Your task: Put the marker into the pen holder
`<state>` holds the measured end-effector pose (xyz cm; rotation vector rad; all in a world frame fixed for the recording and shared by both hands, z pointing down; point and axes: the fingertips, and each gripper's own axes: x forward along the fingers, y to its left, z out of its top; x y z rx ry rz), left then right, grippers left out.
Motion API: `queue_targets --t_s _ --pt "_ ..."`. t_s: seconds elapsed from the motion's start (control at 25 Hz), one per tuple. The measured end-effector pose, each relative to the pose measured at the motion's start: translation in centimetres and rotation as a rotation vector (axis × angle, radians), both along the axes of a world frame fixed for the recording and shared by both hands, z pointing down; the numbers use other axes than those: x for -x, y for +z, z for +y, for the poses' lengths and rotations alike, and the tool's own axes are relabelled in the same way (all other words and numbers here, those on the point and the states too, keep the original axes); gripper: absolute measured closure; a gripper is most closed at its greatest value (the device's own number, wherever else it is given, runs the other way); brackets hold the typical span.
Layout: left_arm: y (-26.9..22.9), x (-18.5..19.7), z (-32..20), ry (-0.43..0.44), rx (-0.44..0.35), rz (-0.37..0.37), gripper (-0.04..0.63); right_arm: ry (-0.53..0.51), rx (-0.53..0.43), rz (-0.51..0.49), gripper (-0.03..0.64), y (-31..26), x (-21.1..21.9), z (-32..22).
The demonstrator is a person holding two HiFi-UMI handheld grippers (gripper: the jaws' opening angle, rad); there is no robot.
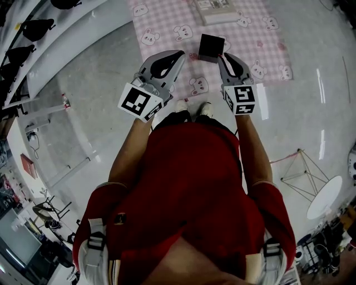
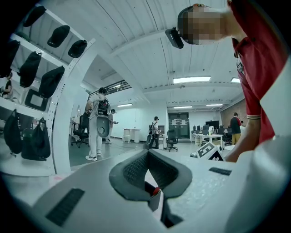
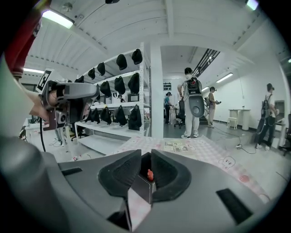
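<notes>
The black cube pen holder (image 1: pixel 211 47) stands on a pink checked mat (image 1: pixel 167 25) on the floor. A marker's red end (image 3: pixel 149 173) sticks up from the holder (image 3: pixel 144 189); the left gripper view also shows the red end (image 2: pixel 156 191) on the holder (image 2: pixel 153 203). My right gripper (image 1: pixel 222 57) hovers right beside the holder, its jaws parted by a narrow slit (image 3: pixel 146 153) with nothing between them. My left gripper (image 1: pixel 179 55) hangs a little to the holder's left, jaw tips touching (image 2: pixel 146 153), empty.
A flat printed sheet or box (image 1: pixel 218 10) lies on the mat behind the holder. White shelves with black bags (image 1: pixel 33 28) run along the left. A wire frame (image 1: pixel 303 172) and a round white table (image 1: pixel 325 196) stand at the right. Several people stand farther off (image 3: pixel 194 102).
</notes>
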<state>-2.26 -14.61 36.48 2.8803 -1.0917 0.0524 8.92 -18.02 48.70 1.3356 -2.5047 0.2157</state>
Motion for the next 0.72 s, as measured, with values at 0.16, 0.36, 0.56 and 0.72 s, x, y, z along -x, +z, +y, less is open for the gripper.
queue_targets --t_s 0.16,0.36,0.56,0.72 --pt "0.0 -0.2 0.3 0.01 -0.003 0.004 0.589 0.003 -0.021 -0.018 0.565 -1.3 0.2 0.6" --pt "-0.2 -0.2 0.8 0.02 -0.007 0.008 0.589 0.003 -0.047 -0.047 0.583 -3.1 0.5 1.6" --pt "-0.5 -0.3 0.9 0.029 -0.011 0.011 0.589 -0.002 -0.065 -0.071 0.6 -4.9 0.9 2.3" --pt "-0.5 -0.5 1.1 0.038 -0.014 0.014 0.589 -0.006 -0.082 -0.085 0.609 -6.2 1.1 3.0"
